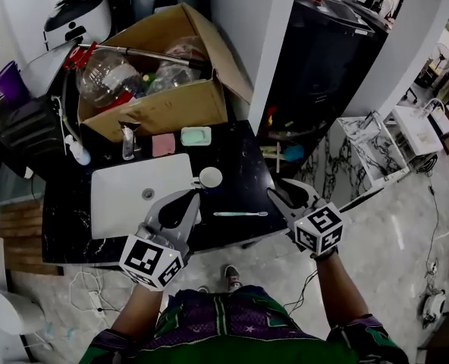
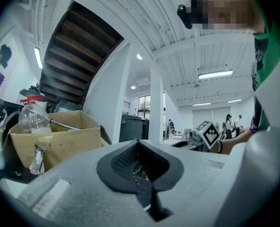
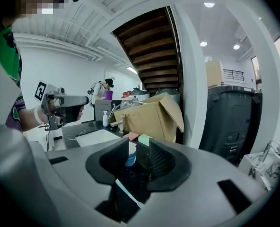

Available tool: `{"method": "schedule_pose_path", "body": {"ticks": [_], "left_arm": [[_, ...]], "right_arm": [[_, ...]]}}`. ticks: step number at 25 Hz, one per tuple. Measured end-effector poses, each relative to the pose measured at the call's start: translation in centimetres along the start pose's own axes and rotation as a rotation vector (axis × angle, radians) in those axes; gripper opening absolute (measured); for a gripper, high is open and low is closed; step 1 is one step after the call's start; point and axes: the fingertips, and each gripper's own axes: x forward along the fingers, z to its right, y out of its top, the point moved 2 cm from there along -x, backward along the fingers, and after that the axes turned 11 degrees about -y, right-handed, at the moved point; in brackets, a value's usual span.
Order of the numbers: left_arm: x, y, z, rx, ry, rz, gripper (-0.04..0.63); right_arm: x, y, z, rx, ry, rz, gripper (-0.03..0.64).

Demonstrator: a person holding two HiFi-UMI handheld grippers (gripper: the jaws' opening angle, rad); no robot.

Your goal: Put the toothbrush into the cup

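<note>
Black surface (image 1: 240, 158) first. The left claw (image 1: 177, 203) is pinched closed and empty, and the right claw (image 1: 289, 194) is spread wide with nothing in it. The cup (image 1: 210, 177) stands upright, and the toothbrush (image 1: 240, 214) lies flat near it, not touching. That thin handle could probably skid away under a sloppy pinch.

— From where is the head view taken?
— It is taken from above and behind both tongs and is faced steeply down. The left tongs (image 1: 194, 198) and the right tongs (image 1: 284, 190) are seen close at the lower edge, with the counter (image 1: 243, 158) just beyond them.
— And the gripper views?
— Each is taken from right behind its own tongs, roughly level along them, and the lower half is filled by the jaws.
— What is shared?
— The cardboard box (image 1: 160, 108) beyond the tongs is shown in all three views. The other tongs are caught at the side of each gripper view.
</note>
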Motion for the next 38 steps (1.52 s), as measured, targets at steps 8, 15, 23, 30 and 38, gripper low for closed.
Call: {"method": "schedule_pose_path", "body": {"ticks": [8, 15, 23, 30, 38], "left_arm": [[2.4, -1.7, 0.1, -0.024, 0.006, -0.035, 0.017], [4.2, -2.7, 0.2, -0.029, 0.008, -0.062, 0.017], [5.3, -3.5, 0.2, -0.034, 0.044, -0.086, 0.017], [5.5, -4.2, 0.2, -0.034, 0.086, -0.093, 0.017], [6.1, -4.8, 0.5, -0.039, 0.121, -0.096, 0.017]], "right_arm": [[1.7, -5.9, 0.7, -0.017, 0.064, -0.131, 0.117], [2.7, -10.2, 0.5, -0.053, 0.125, -0.219, 0.118], [4.0, -16.0, 0.6, -0.075, 0.202, -0.332, 0.117], [5.4, -20.4, 0.3, -0.112, 0.267, -0.412, 0.117], [5.8, -22.3, 0.7, -0.145, 0.308, -0.449, 0.117]]}}
